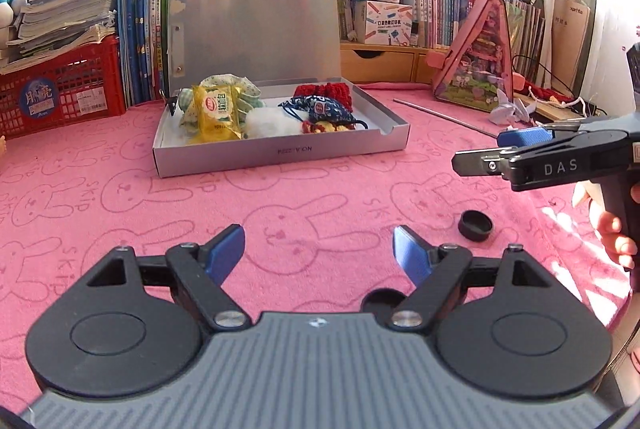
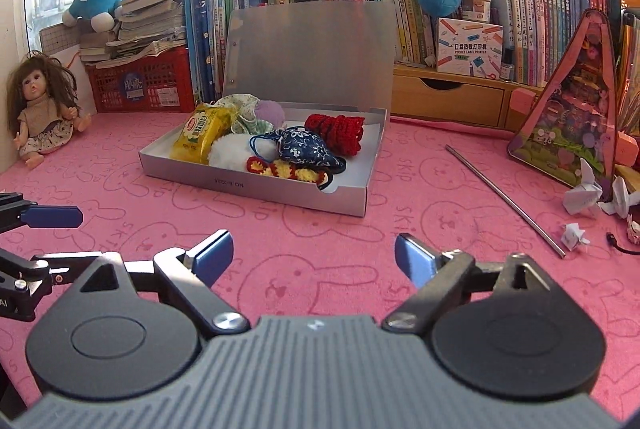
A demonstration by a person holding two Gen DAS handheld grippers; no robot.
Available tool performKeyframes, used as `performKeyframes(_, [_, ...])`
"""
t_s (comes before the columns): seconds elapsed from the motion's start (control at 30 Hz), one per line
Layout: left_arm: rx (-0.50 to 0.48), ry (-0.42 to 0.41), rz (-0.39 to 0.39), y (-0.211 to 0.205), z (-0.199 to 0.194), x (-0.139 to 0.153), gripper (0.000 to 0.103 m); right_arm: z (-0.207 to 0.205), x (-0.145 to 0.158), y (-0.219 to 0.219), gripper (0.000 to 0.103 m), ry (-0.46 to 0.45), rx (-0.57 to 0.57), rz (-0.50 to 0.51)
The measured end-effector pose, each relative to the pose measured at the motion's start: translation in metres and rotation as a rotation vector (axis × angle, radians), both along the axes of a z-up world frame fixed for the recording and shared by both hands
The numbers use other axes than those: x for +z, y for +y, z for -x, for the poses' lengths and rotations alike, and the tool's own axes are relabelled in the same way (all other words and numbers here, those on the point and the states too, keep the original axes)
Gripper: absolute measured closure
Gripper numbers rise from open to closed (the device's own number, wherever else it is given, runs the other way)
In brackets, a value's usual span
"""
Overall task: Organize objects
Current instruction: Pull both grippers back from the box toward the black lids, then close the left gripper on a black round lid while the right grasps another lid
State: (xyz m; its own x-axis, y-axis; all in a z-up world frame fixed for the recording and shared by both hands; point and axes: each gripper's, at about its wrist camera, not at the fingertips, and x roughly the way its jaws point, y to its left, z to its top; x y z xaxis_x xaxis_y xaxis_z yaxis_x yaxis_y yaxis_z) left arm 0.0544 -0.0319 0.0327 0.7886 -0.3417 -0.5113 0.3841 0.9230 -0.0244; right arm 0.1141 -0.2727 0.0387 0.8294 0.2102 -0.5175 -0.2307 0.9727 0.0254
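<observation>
A silver box (image 1: pixel 280 151) (image 2: pixel 256 181) with its lid up stands on the pink rabbit cloth. Inside lie a yellow snack packet (image 1: pixel 214 113) (image 2: pixel 198 133), a white fluffy ball (image 1: pixel 272 123) (image 2: pixel 230 149), a blue patterned pouch (image 1: pixel 320 109) (image 2: pixel 306 147), a red crochet piece (image 1: pixel 324 91) (image 2: pixel 340 129) and other fabric items. My left gripper (image 1: pixel 318 255) is open and empty, low over the cloth in front of the box. My right gripper (image 2: pixel 314 255) is open and empty, also in front of the box; it shows in the left wrist view (image 1: pixel 492 151) at the right.
A black cap (image 1: pixel 475 225) lies on the cloth near the right gripper. A metal rod (image 2: pixel 504 199), paper scraps (image 2: pixel 582 195) and a pink triangular toy house (image 2: pixel 572 113) lie right. A doll (image 2: pixel 42 109) sits far left. Books, red crates and plush toys line the back.
</observation>
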Motion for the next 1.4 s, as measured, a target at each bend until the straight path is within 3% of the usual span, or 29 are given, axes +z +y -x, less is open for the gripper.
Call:
performKeyframes(0.33, [-0.025, 0.025, -0.002, -0.01, 0.028, -0.022, 0.018, 0.024, -0.027, 0.005, 0.01, 0.034, 0.011, 0.022])
performKeyframes(0.7, [-0.046, 0.023, -0.044, -0.025, 0.033, -0.033, 0.019, 0.029, -0.041, 0.015, 0.014, 0.037, -0.024, 0.092])
performKeyframes(0.93, [-0.045, 0.022, -0.038, -0.026, 0.032, -0.033, 0.022, 0.027, -0.045, 0.013, 0.017, 0.05, -0.041, 0.077])
performKeyframes(1.17, [-0.016, 0.036, -0.041, -0.024, 0.03, -0.035, 0.041, 0.028, -0.047, 0.017, 0.024, 0.062, -0.014, 0.079])
performKeyframes(1.4, [0.0, 0.037, -0.043, -0.025, 0.03, -0.035, 0.055, 0.03, -0.045, 0.023, 0.044, 0.064, 0.007, 0.077])
